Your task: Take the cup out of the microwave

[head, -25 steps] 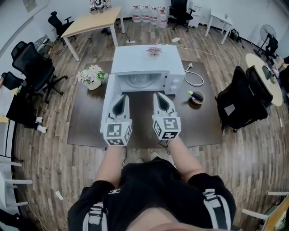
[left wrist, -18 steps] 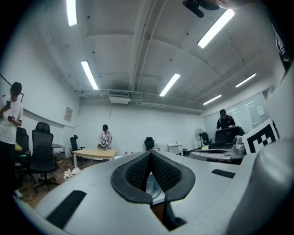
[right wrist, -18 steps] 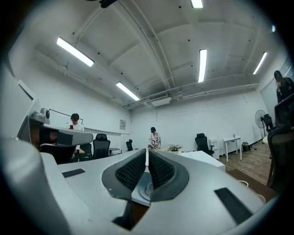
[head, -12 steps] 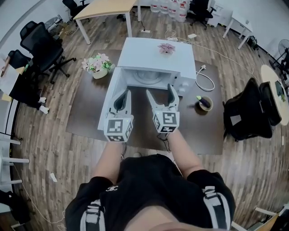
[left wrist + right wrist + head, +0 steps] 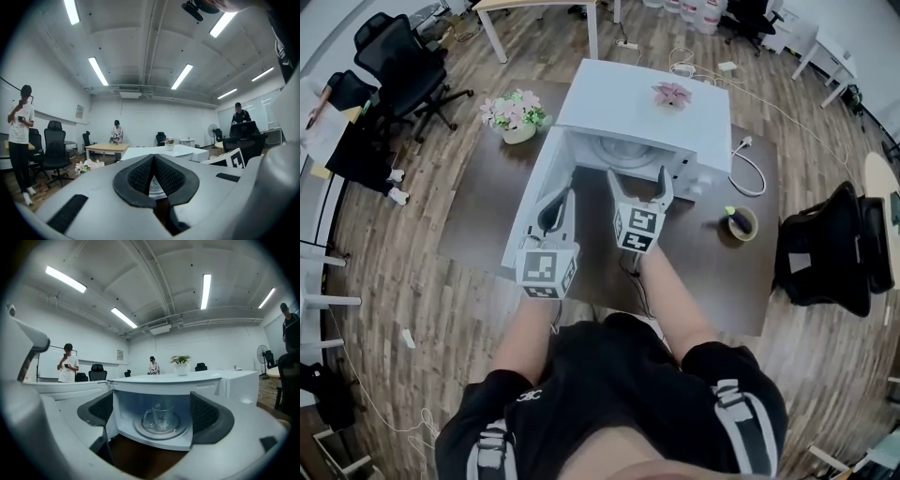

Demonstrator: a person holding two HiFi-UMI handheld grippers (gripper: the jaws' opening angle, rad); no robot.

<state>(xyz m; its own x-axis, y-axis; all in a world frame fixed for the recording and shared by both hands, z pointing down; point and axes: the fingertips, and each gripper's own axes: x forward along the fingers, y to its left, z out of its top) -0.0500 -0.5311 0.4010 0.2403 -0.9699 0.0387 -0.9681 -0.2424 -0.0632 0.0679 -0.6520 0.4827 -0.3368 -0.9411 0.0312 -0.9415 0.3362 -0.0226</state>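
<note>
As the right gripper [image 5: 638, 176] opens empty, the cup [image 5: 161, 417] stands seemingly untouched.

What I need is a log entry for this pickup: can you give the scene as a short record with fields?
Microwave: white microwave oven on dark brown table, door swung open to the left.
Cup: clear glass mug with handle, upright on the glass turntable inside, untouched.
Right gripper: facing the cavity, fingers opening, nothing between them.
Left gripper: shut, empty, over the open door.
On top: small potted plant.
</note>
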